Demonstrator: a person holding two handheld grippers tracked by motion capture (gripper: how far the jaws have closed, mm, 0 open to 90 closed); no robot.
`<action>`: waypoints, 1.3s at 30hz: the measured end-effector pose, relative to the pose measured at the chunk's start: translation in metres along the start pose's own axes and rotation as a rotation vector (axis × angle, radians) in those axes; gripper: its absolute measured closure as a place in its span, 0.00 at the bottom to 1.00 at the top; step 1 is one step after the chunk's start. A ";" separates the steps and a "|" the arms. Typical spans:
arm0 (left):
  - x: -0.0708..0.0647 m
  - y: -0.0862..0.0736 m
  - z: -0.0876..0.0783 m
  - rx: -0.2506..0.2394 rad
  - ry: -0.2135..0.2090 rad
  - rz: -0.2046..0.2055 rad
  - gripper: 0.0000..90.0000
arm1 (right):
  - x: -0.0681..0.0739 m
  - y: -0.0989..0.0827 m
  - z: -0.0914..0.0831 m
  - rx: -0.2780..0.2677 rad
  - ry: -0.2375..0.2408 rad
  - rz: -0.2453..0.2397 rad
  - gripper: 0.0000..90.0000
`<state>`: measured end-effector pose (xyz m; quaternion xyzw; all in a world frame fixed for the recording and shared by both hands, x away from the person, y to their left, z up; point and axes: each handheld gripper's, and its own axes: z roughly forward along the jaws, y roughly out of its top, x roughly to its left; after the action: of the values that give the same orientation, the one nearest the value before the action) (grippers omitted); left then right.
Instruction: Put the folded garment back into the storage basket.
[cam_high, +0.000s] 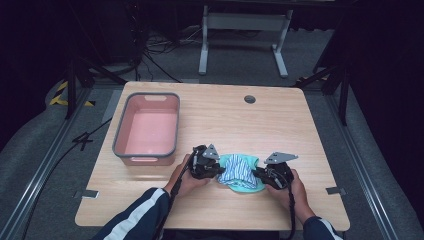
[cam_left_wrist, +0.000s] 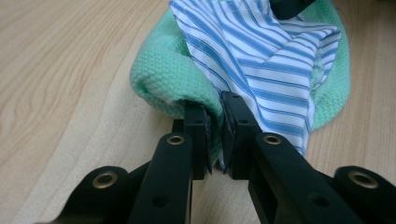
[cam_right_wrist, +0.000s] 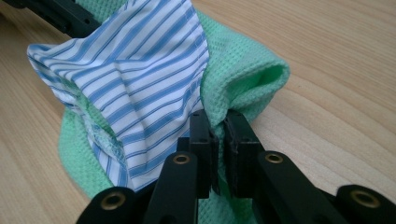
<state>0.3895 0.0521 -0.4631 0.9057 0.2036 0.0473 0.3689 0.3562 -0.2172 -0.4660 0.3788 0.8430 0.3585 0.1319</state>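
Left tool (cam_left_wrist: 215, 135) is clamped tight on one edge of the cloth bundle (cam_high: 240, 172), green towel plus striped fabric; right tool (cam_right_wrist: 218, 147) is pinched on the opposite edge. Bundle lies between both tools, long axis tool to tool, right of the pink bin (cam_high: 146, 127), near the tabletop (cam_high: 280, 125) front edge.

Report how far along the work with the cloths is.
Done: both tools are clamped on the bundle, the left tool at one end and the right tool at the other, each pinching the green cloth with the striped cloth on top. In hand: the bundle lies on the table. Left: probably carrying it to the pink bin.
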 end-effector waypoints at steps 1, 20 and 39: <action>-0.001 0.001 -0.001 -0.003 -0.001 -0.002 0.91 | 0.000 0.000 -0.001 -0.004 -0.001 -0.002 0.92; -0.004 0.022 -0.027 -0.030 0.033 0.053 0.91 | 0.000 0.016 -0.030 -0.108 0.000 0.009 0.92; 0.015 0.028 -0.073 -0.127 0.137 0.081 0.91 | 0.014 0.063 -0.041 -0.212 0.010 -0.022 0.92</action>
<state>0.3953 0.0871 -0.3918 0.8825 0.1884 0.1368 0.4086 0.3611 -0.1991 -0.3922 0.3515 0.8051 0.4461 0.1708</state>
